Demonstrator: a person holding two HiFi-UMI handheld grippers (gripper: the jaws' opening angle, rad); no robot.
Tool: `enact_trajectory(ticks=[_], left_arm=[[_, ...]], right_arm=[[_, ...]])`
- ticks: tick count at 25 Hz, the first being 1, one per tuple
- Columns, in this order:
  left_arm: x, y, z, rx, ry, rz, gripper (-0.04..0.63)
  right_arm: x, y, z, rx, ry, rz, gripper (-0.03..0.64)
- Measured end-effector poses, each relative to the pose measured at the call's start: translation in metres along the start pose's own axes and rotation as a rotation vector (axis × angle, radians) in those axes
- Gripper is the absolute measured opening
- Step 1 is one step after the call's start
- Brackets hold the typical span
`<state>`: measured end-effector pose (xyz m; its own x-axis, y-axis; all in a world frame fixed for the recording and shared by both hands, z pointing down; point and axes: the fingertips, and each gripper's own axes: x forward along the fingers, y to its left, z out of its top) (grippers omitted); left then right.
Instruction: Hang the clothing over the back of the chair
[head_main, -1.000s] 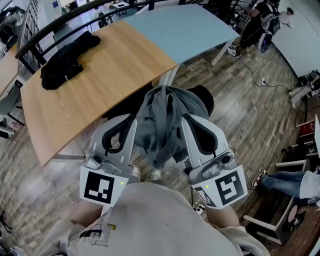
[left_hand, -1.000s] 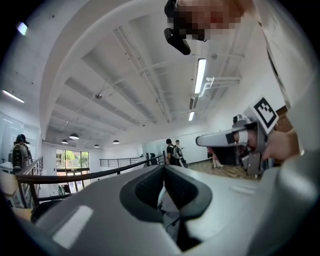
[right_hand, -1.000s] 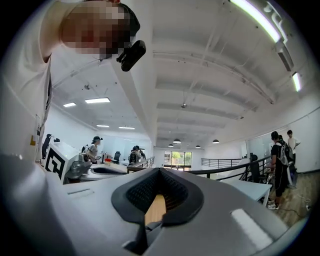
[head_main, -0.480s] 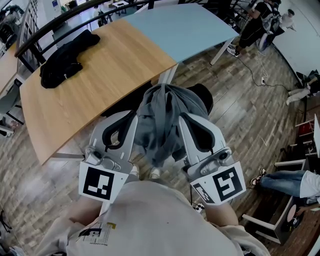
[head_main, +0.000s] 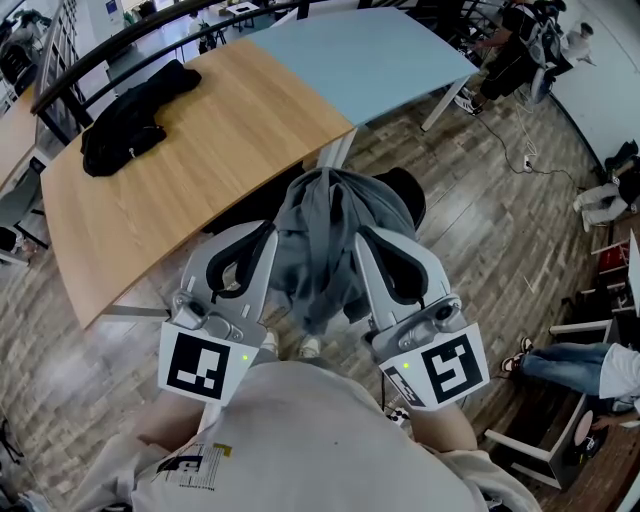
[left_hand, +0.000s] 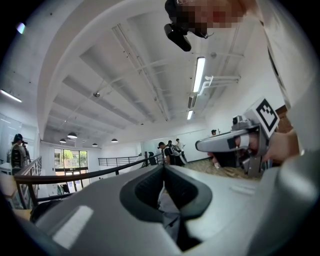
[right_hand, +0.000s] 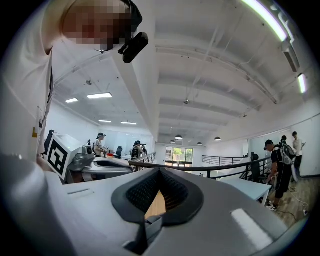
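A grey garment (head_main: 325, 240) hangs bunched between my two grippers, draped down over a black chair (head_main: 408, 200) that it mostly hides. My left gripper (head_main: 268, 238) is shut on the garment's left side; in the left gripper view (left_hand: 164, 172) grey fabric (left_hand: 169, 212) is pinched between the closed jaws. My right gripper (head_main: 362, 240) is shut on the right side; in the right gripper view (right_hand: 159, 175) a fold of the grey fabric (right_hand: 149, 227) sits low between the jaws. Both grippers point level, side by side.
A wooden table (head_main: 210, 150) stands just beyond the chair, with a black garment (head_main: 130, 120) on its far left. A light blue table (head_main: 370, 55) adjoins it. People stand at the far right (head_main: 520, 50), and a seated person's legs (head_main: 570, 360) are at the right.
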<state>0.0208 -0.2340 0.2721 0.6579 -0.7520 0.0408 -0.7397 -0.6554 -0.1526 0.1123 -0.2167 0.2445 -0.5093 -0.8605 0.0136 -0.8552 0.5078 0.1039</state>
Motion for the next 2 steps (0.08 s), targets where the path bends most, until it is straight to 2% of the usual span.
enact_trajectory(ticks=[2], left_arm=[[0.0011,-0.0005,0.0001,0.002,0.001,-0.002,0.000]], right_arm=[[0.0005,-0.0002,0.0005,-0.001,-0.003,0.003,0.000]])
